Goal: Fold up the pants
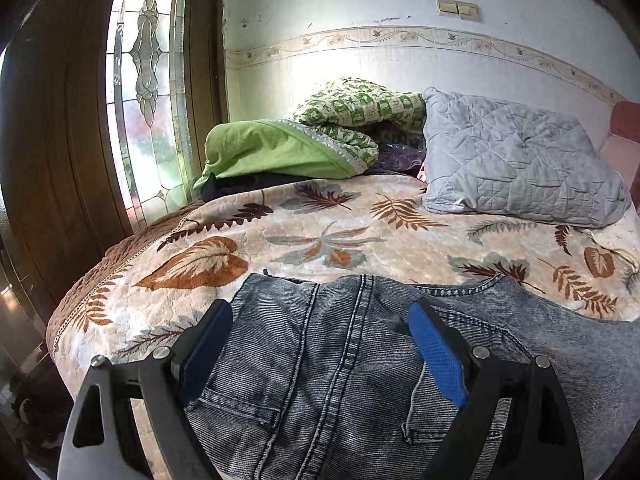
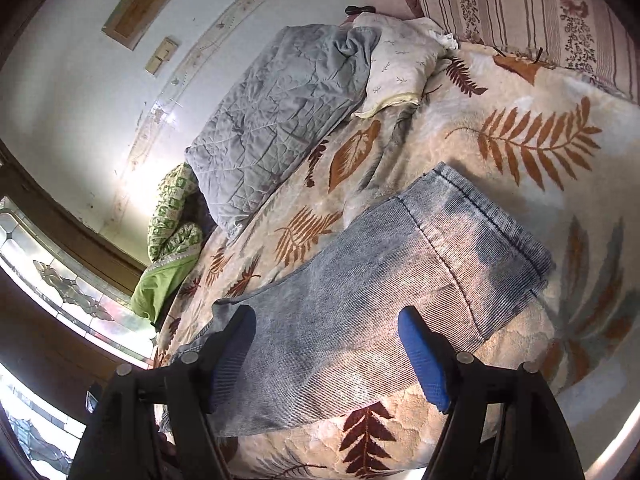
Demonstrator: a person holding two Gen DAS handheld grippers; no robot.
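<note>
Faded grey-blue jeans [image 1: 340, 360] lie flat on a leaf-patterned bedspread [image 1: 320, 240]. The left wrist view looks over their seat and back pockets. My left gripper [image 1: 320, 312] hovers just above the waist end, jaws wide apart, nothing between the blue pads [image 1: 436, 352]. In the right wrist view the legs of the jeans [image 2: 380, 280] stretch away to the hems at the right. Over the legs my right gripper [image 2: 326, 322] stands open, and its pads [image 2: 424, 356] grip no cloth.
A grey quilted pillow [image 1: 520, 160] and a green bundle of bedding [image 1: 288, 148] lie against the far wall. A patterned glass door [image 1: 148, 80] stands left of the bed. A small white pillow [image 2: 400, 64] and a striped headboard cushion [image 2: 520, 12] sit beyond the hems.
</note>
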